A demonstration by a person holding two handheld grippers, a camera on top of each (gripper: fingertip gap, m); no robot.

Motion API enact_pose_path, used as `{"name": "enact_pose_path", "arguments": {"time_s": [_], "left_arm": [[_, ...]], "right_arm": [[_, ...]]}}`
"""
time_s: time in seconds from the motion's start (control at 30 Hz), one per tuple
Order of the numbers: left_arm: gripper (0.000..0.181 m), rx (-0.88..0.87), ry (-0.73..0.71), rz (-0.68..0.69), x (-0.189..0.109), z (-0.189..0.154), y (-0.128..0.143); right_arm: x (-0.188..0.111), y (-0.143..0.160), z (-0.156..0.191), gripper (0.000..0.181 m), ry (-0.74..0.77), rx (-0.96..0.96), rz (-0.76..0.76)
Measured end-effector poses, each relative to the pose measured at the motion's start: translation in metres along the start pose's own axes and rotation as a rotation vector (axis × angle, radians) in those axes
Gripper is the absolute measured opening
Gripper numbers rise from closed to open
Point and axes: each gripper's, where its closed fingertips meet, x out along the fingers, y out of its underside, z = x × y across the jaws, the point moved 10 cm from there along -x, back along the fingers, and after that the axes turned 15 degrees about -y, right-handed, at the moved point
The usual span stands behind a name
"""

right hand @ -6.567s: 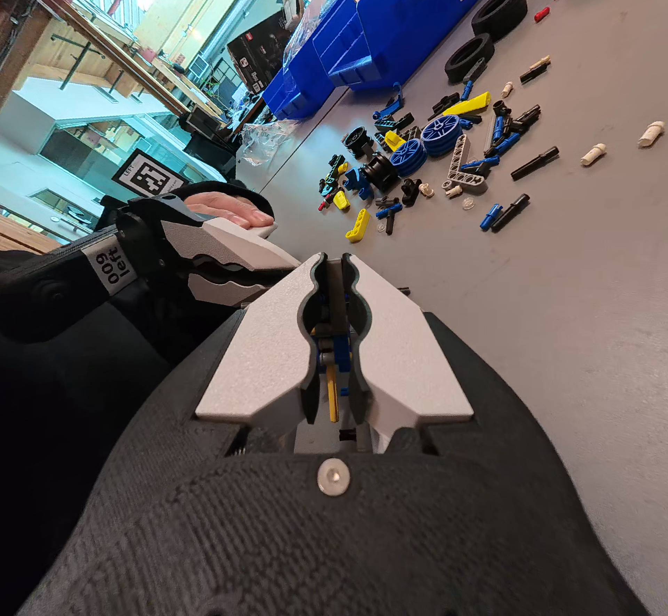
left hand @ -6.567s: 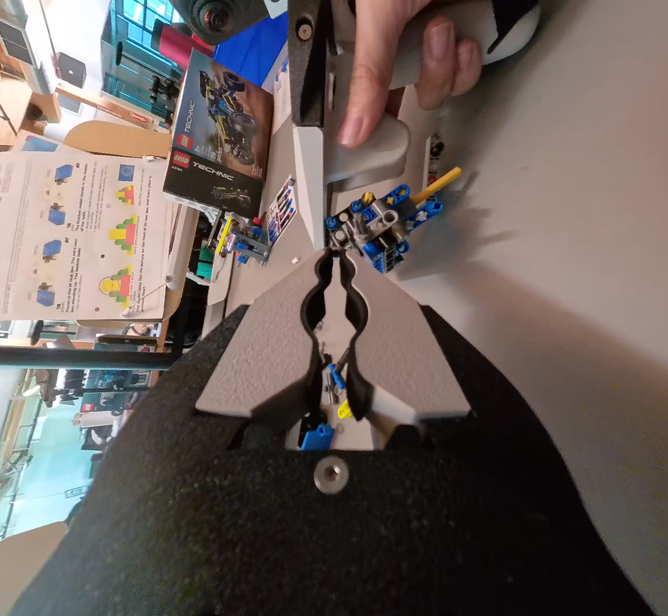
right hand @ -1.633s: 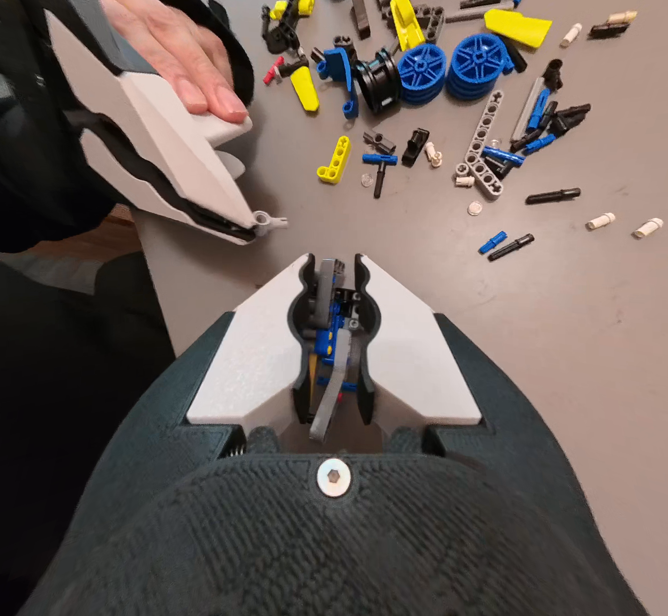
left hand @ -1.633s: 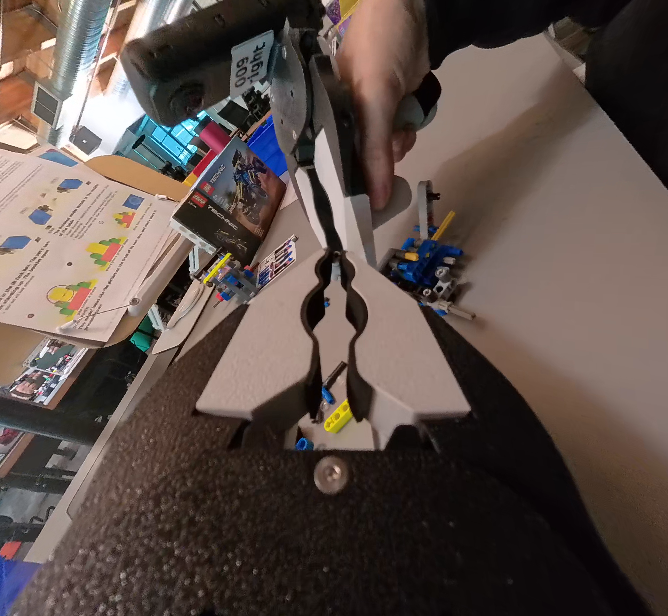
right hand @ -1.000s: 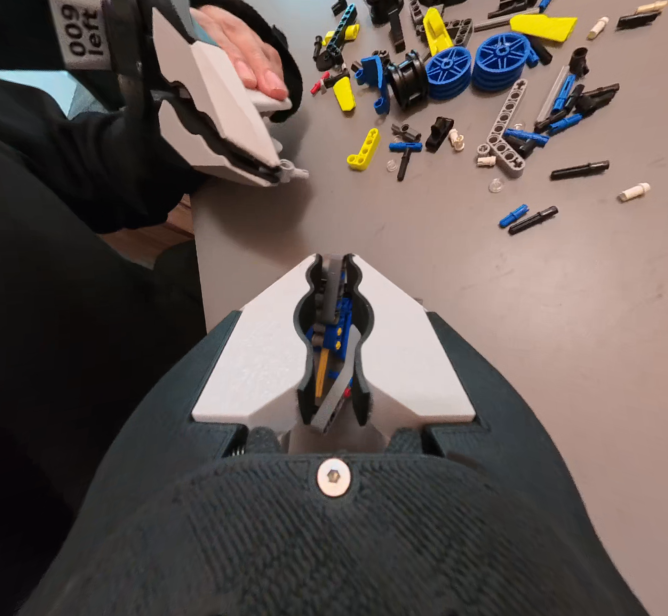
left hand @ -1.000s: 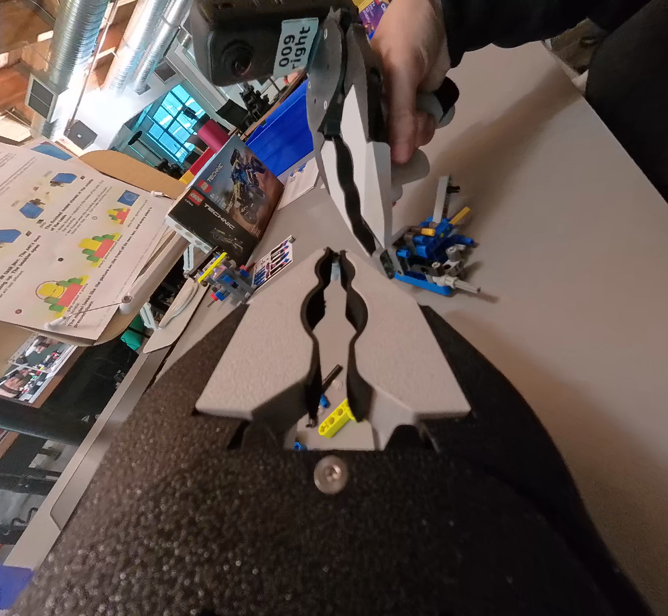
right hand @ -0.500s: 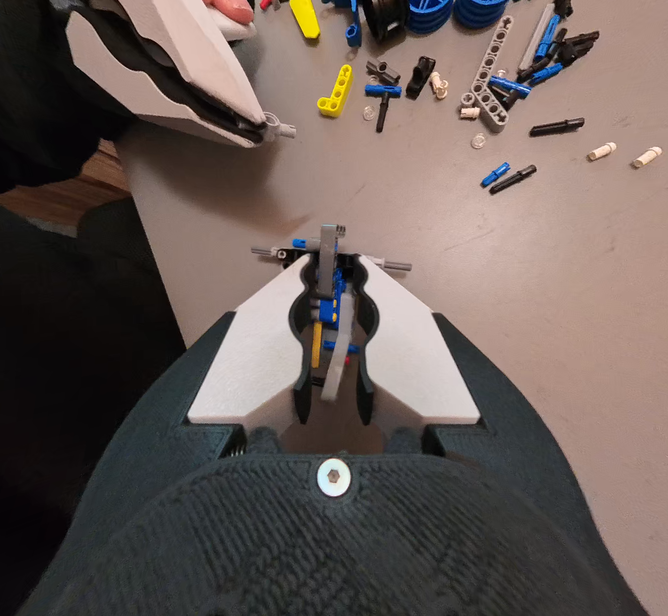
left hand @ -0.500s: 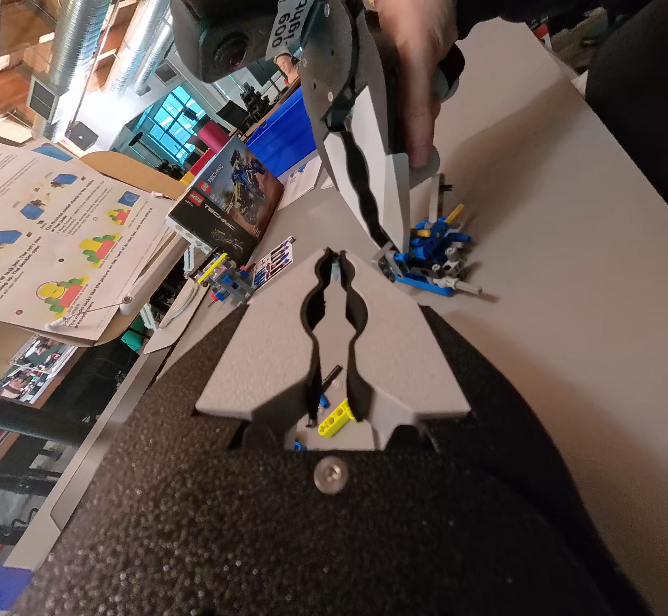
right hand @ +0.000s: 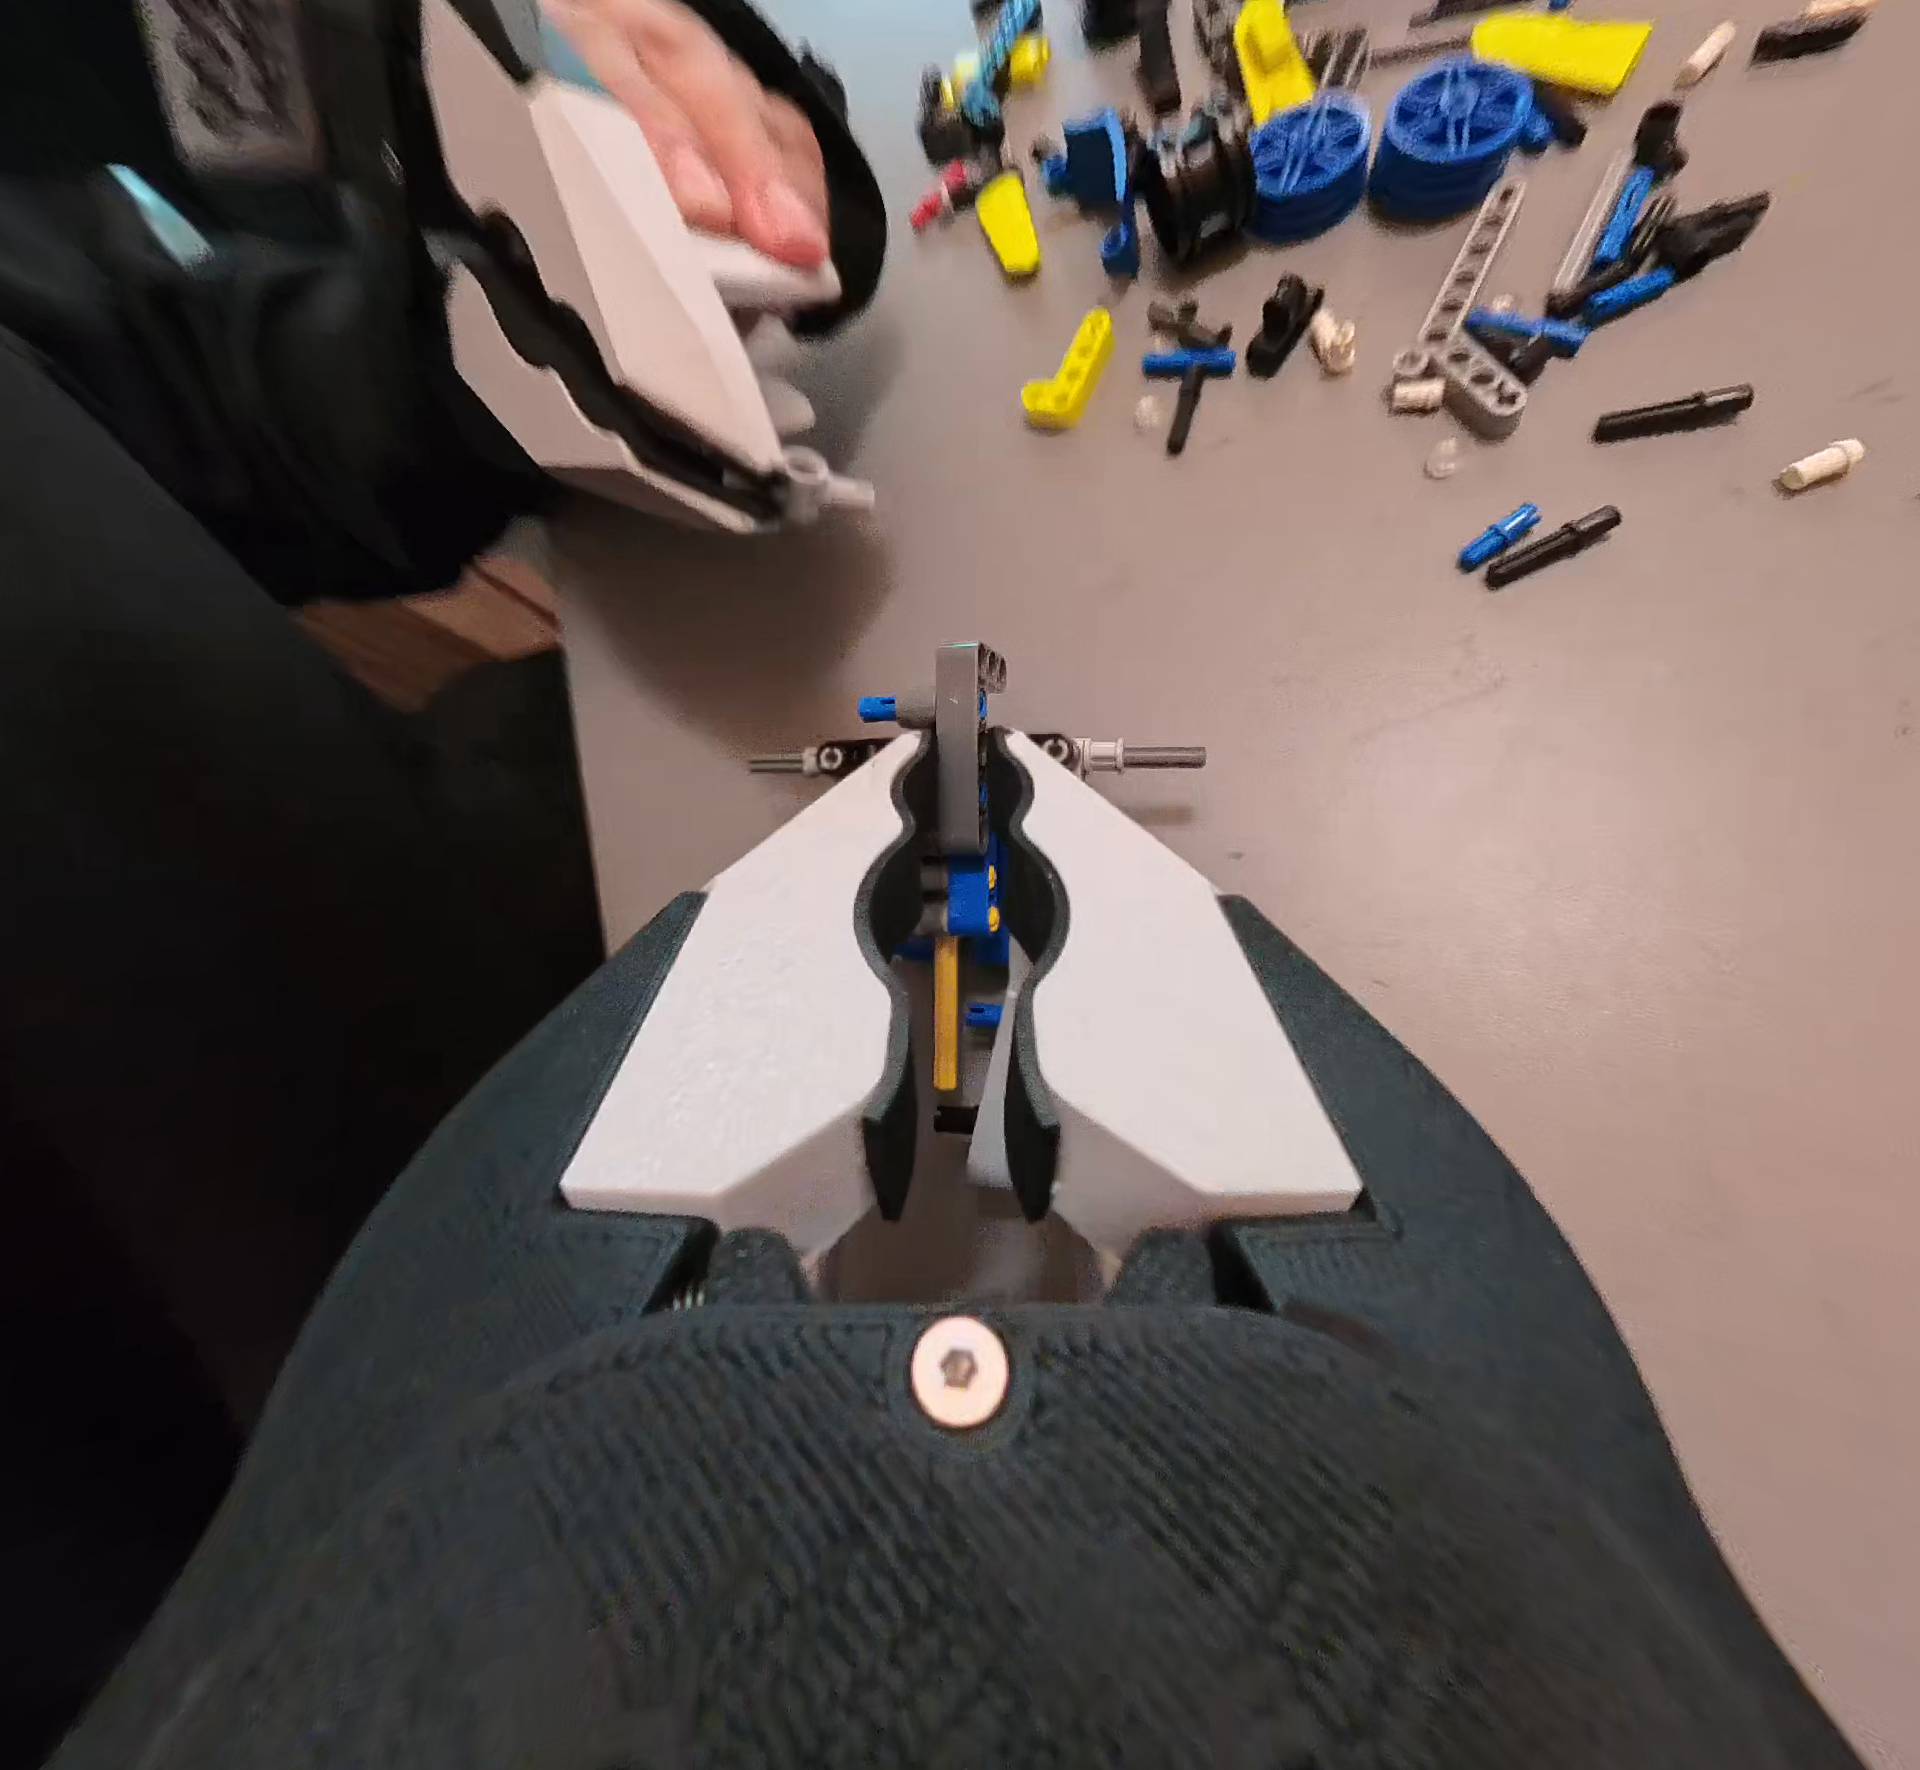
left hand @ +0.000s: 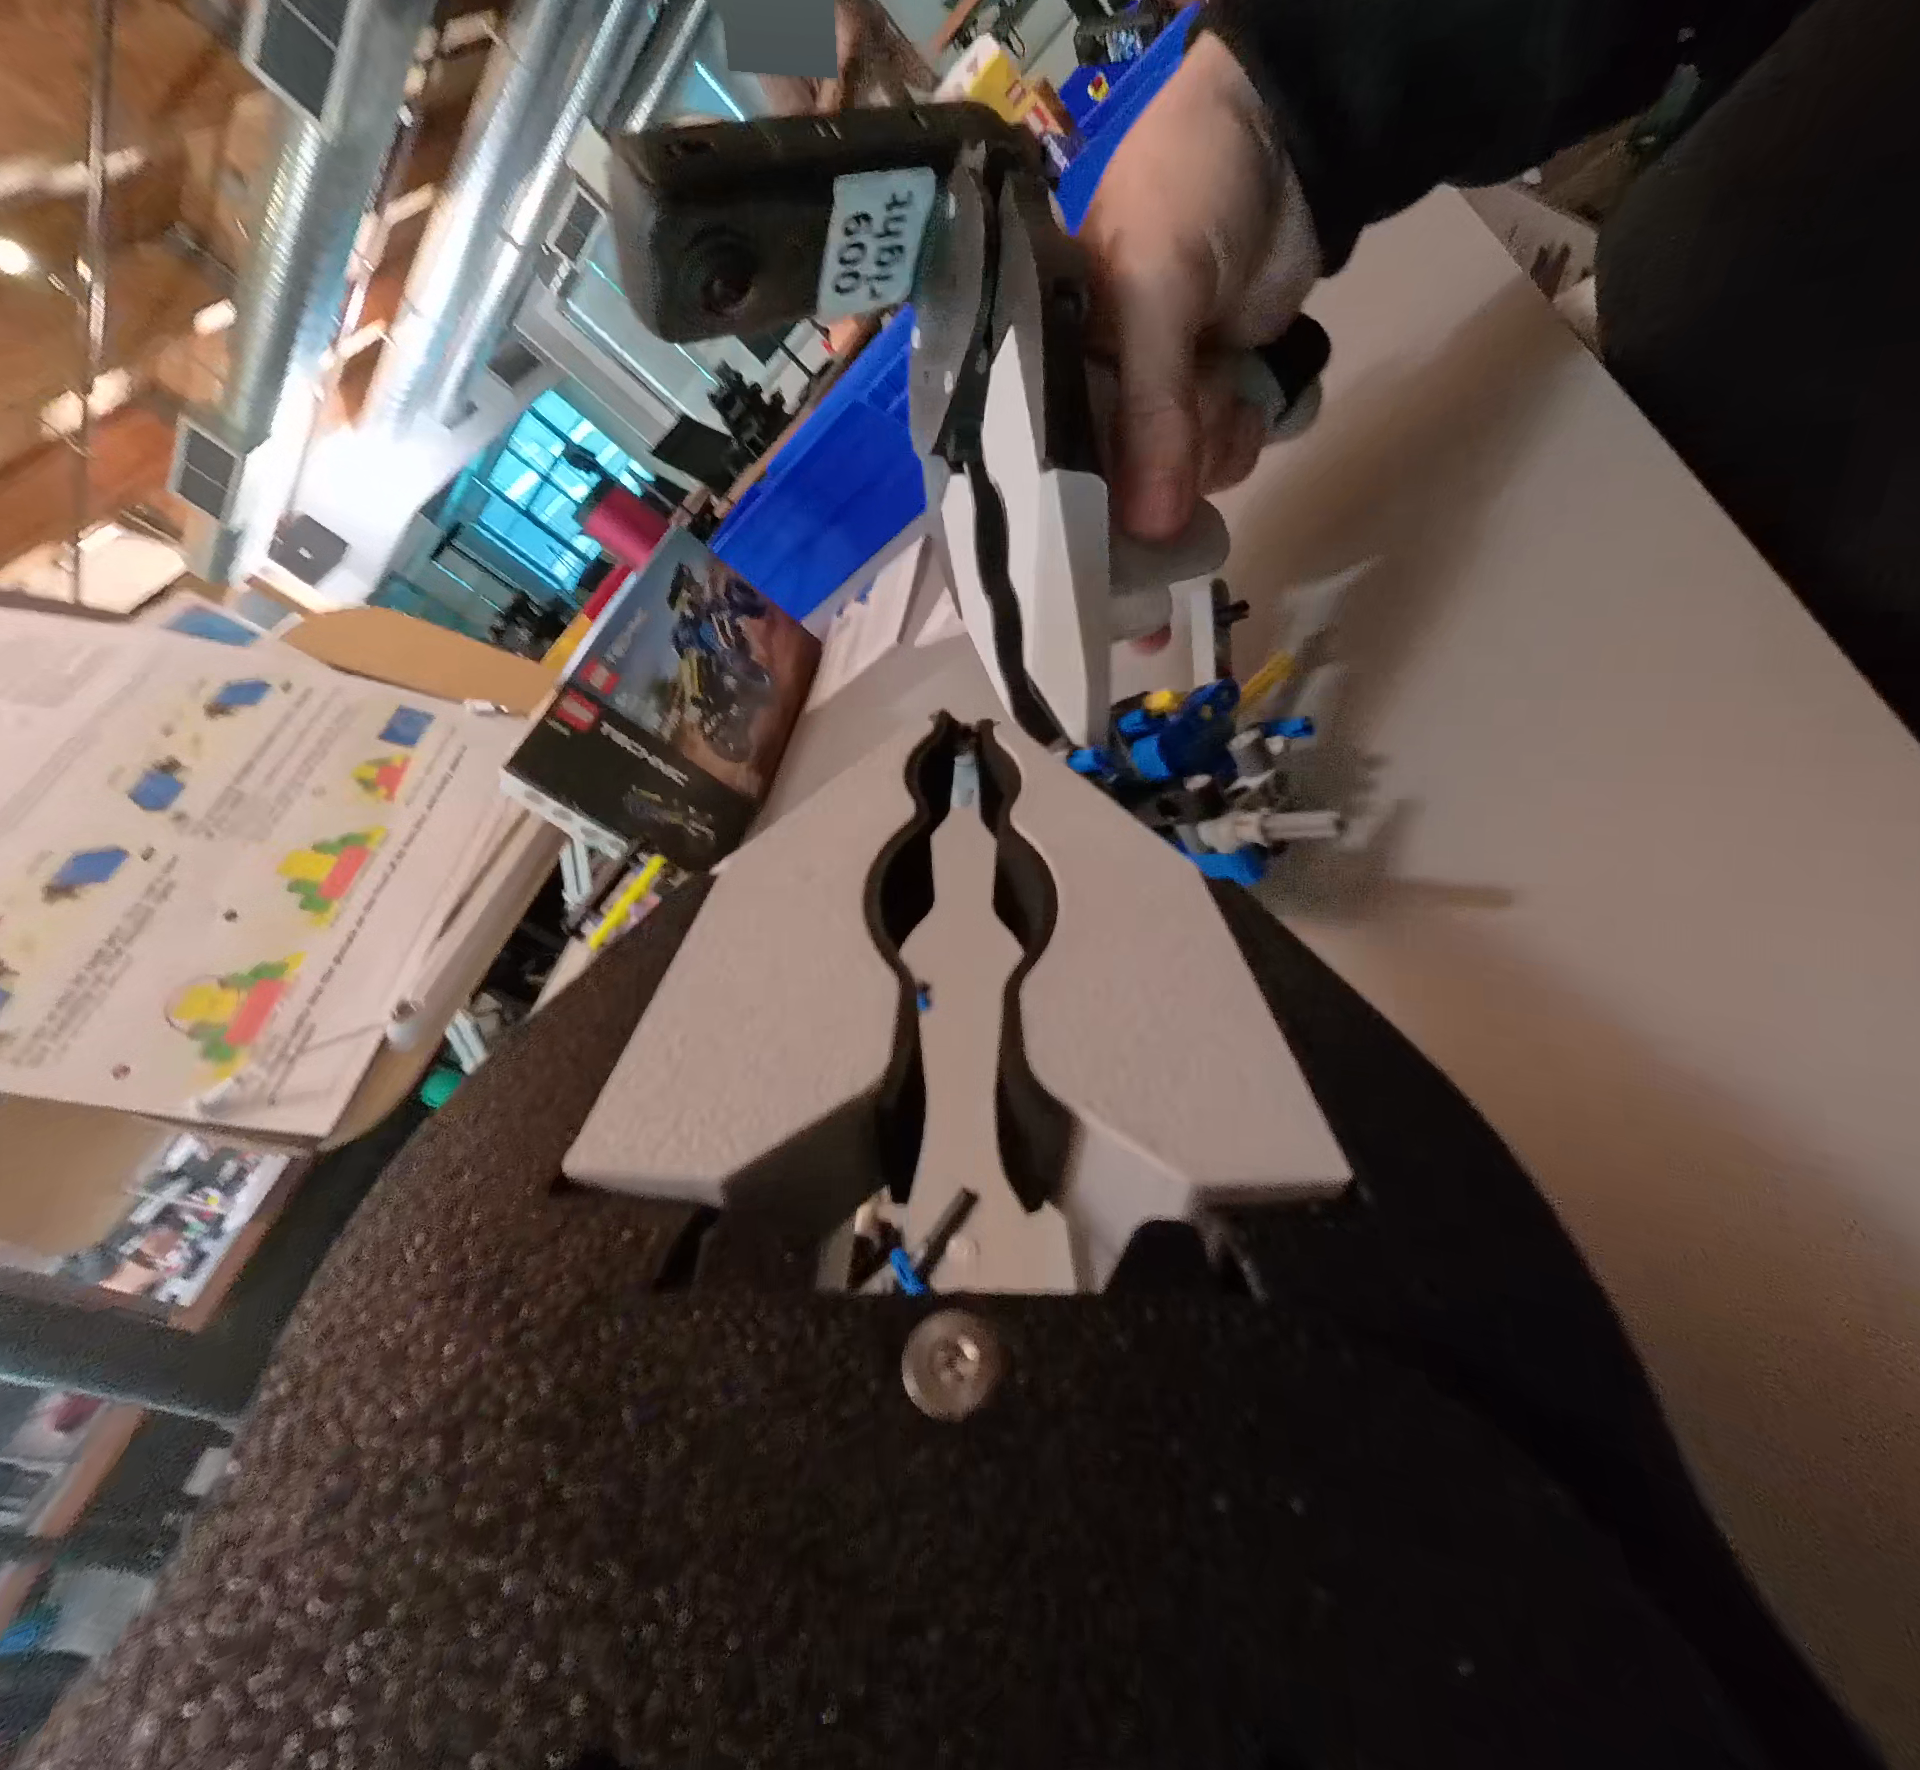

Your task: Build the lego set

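Early stage; right gripper clamps the small blue-grey assembly on the table; left gripper pinches a grey pin; loose parts unbuilt at 1 o'clock.

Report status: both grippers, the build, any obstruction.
Left gripper shut on small grey connector pin. Right gripper shut on blue-grey lego assembly, resting on grey table. Path between clear.
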Motion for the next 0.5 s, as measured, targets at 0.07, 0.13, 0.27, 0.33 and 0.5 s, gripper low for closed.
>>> {"name": "enact_pose_path", "arguments": {"time_s": [0.07, 0.13, 0.27, 0.33, 0.5], "left_arm": [[0.001, 0.021, -0.022, -0.039, 0.004, -0.001, -0.005], [0.001, 0.023, -0.030, -0.069, 0.008, -0.002, -0.010], [0.001, 0.029, -0.023, -0.097, 0.018, -0.003, -0.016], [0.001, 0.023, -0.032, -0.110, 0.021, -0.003, -0.019], [0.001, 0.010, -0.060, -0.146, 0.023, -0.002, -0.025]], "right_arm": [[-0.009, 0.004, 0.003, 0.007, -0.054, -0.003, -0.156], [-0.018, 0.010, 0.004, 0.007, -0.085, 0.006, -0.305], [-0.030, 0.025, 0.004, 0.007, -0.204, 0.026, -0.589], [-0.031, 0.033, 0.003, 0.007, -0.256, 0.031, -0.687], [-0.030, 0.033, 0.007, 0.007, -0.351, 0.012, -0.699]]}}
